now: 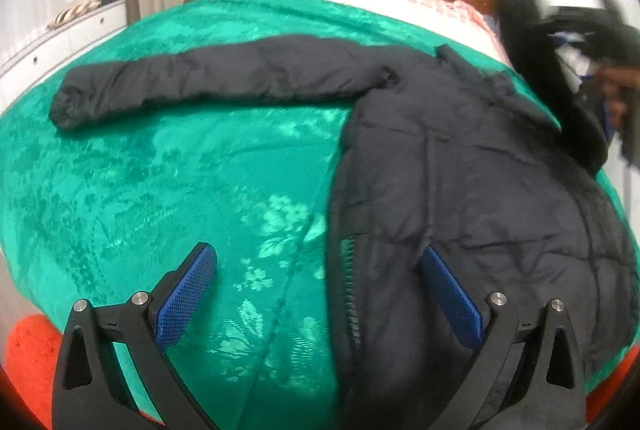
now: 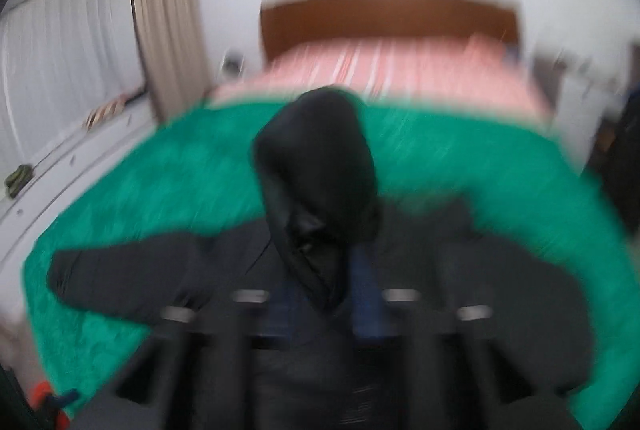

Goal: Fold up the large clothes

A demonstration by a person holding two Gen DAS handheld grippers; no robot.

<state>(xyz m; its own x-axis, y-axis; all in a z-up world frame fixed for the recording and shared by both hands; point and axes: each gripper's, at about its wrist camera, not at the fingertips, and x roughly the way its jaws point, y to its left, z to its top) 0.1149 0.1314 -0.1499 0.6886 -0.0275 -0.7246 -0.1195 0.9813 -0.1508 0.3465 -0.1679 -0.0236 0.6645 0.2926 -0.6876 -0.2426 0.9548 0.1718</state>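
A dark navy quilted puffer jacket (image 1: pixel 440 170) lies spread on the green floral bedspread (image 1: pixel 180 190) of the bed, one sleeve (image 1: pixel 200 86) stretched flat sideways, likely laid out for folding. The left claw (image 1: pixel 320 290) hovers wide and empty over the jacket's zipper edge. In the blurred right view, the right claw (image 2: pixel 324 294) has the other sleeve's end (image 2: pixel 320 190) between its fingers; whether it grips cannot be told

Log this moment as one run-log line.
stage: jacket spread on green blanket | left gripper: jaws open, empty | right gripper: blurred, sleeve between jaws, grip unclear
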